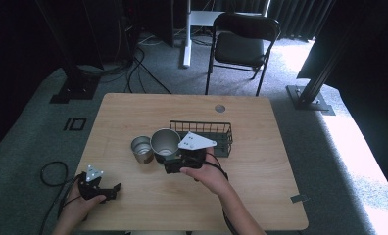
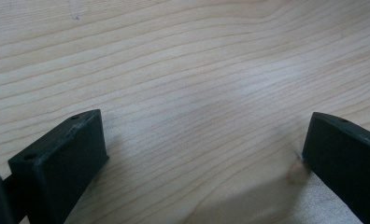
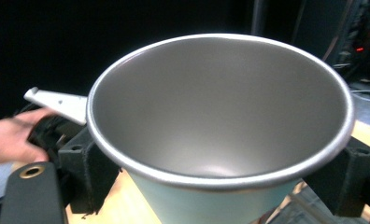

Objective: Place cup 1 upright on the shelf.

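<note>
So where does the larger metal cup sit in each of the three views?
High view: the larger metal cup is at table centre, held in the right gripper, between the smaller cup and the wire basket.
Left gripper view: not in it; bare wooden table between open jaws.
Right gripper view: the cup is in the middle, clamped between the jaws.
Shared landmark: the wooden tabletop.

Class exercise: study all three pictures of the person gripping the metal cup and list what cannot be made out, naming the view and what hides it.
- Large metal cup: its base, high view, hidden by the right claw; in the right gripper view, cut off by the bottom edge.
- Wire basket: its near-left part and contents, high view, covered by the claw's grey plate.
- Small cup: any contents, high view, too small.
- Left claw: its body, left gripper view, cut off by the edges.
</note>
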Tool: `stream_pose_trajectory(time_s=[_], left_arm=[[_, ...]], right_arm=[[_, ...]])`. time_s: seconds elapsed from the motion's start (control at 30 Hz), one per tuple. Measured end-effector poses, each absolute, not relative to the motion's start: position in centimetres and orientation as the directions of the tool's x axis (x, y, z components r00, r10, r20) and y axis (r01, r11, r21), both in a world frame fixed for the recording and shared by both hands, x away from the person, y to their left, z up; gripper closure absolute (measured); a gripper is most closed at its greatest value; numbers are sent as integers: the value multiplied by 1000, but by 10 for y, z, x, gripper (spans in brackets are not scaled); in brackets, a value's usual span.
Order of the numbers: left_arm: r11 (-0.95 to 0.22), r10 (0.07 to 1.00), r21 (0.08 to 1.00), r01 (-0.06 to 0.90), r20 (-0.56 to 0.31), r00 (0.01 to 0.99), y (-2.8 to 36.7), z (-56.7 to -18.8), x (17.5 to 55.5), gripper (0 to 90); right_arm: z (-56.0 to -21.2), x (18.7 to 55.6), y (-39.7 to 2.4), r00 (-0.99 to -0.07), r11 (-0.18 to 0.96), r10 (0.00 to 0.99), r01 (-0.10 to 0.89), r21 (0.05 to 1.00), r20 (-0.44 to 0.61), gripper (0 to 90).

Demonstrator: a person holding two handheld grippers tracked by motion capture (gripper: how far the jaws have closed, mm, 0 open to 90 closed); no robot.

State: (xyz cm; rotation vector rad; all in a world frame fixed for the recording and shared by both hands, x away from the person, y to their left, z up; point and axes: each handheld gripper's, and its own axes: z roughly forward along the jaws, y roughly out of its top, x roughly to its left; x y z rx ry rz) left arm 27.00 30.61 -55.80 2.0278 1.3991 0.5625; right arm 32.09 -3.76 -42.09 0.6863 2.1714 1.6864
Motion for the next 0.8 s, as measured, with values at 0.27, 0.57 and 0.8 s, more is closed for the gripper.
stream_pose_trajectory(time_s=[0.27,0.57,0.8], left_arm=[[-259,936,686,679,5,352,306,-558,270,3],[-261,936,686,679,6,353,306,-558,270,3],[-260,936,687,679,5,353,306,-558,270,3]], right_arm=[[-408,330,-50,-795,159,605,171,972,41,140],[-403,343,-66,-736,143,676,177,974,34,140],[-400,355,-78,-661,128,750,185,974,27,141]])
